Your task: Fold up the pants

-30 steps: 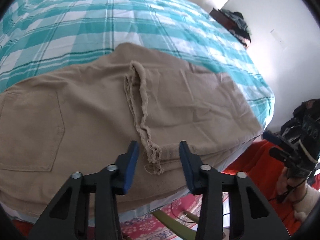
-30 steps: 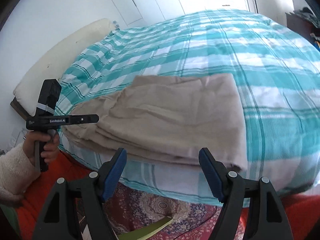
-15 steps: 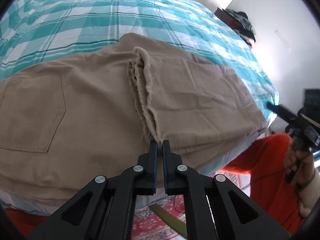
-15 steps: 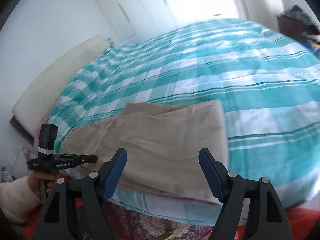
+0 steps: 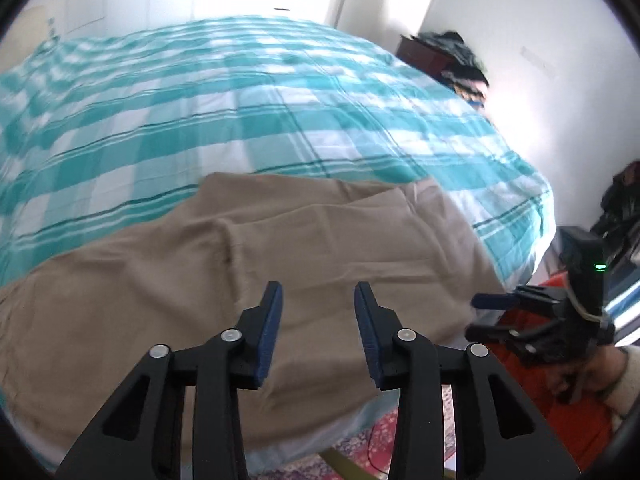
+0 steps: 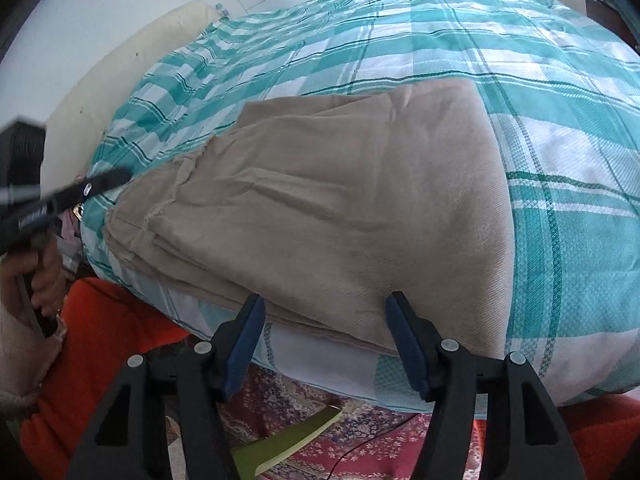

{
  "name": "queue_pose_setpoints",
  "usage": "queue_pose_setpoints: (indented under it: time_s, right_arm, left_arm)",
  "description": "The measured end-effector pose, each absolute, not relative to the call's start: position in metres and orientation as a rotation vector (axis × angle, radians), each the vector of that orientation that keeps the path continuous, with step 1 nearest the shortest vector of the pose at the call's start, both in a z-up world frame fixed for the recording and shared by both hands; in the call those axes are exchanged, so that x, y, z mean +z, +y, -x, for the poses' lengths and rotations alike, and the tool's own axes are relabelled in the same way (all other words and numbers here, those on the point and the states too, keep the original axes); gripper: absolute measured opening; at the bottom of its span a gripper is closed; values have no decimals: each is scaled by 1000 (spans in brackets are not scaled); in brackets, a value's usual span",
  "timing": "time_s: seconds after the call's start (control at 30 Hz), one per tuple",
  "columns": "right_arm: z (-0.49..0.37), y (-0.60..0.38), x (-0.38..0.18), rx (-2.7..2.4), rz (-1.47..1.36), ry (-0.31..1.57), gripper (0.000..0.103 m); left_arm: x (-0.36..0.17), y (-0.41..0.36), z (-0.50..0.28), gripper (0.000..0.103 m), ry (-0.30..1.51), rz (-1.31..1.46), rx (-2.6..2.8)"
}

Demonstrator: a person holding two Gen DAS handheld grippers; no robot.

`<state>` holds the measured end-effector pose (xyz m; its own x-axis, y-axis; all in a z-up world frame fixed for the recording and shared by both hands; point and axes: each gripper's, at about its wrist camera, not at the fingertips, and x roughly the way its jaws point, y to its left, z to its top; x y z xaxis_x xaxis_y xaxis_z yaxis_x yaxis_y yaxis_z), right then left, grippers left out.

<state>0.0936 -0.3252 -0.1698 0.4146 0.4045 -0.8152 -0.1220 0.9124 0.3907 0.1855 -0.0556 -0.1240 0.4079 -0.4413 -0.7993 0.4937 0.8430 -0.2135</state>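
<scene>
Here the pants (image 6: pixel 340 208) lie folded in a thick tan stack at the near edge of the bed (image 6: pixel 560 152), their long axis running from 9 to 3 o'clock across both views, the frayed leg ends toward 9 in the right wrist view. The right gripper (image 6: pixel 324 332) is the nearer one — its blue pads straddle the stack's near edge, which sits at 12 o'clock between them; its jaws have just been closing some, yet they stand apart and press on nothing. The left gripper (image 5: pixel 318 328) hangs above the cloth with the pants (image 5: pixel 260 280) spread out toward 12; its jaws have just been opening, with nothing pinched between them. I'd judge the coming move turns on that near edge: the right jaws need to go forward and down to take all the layers at once. In the way is little — the person's hand (image 6: pixel 44 280) and orange clothing (image 6: pixel 104 336) sit at 8 o'clock, a patterned rug (image 6: pixel 352 436) below at 6, and a pillow (image 6: pixel 132 64) lies well apart at 10.
</scene>
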Motion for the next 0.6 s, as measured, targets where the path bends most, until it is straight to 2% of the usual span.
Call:
queue_pose_setpoints:
  time_s: [0.07, 0.1, 0.13, 0.3, 0.43, 0.6]
  right_arm:
    - [-92, -325, -168, 330, -278, 1098, 63]
    - [-91, -326, -166, 326, -278, 1095, 63]
    - [-89, -327, -162, 321, -282, 1088, 63]
    - [-93, -345, -129, 334, -360, 1045, 63]
    - [-145, -358, -96, 323, -334, 1009, 63]
    - [-215, -368, -116, 273, -432, 1077, 63]
  left_arm:
    - [-152, -72, -187, 22, 1038, -108, -590]
    - [-166, -77, -184, 12, 1074, -131, -585]
    - [-177, -79, -181, 9, 1109, -141, -579]
    - [-192, -60, -159, 8, 1091, -33, -556]
    - [-190, -63, -156, 8, 1088, -56, -549]
    - [-185, -61, -150, 7, 1089, -74, -551]
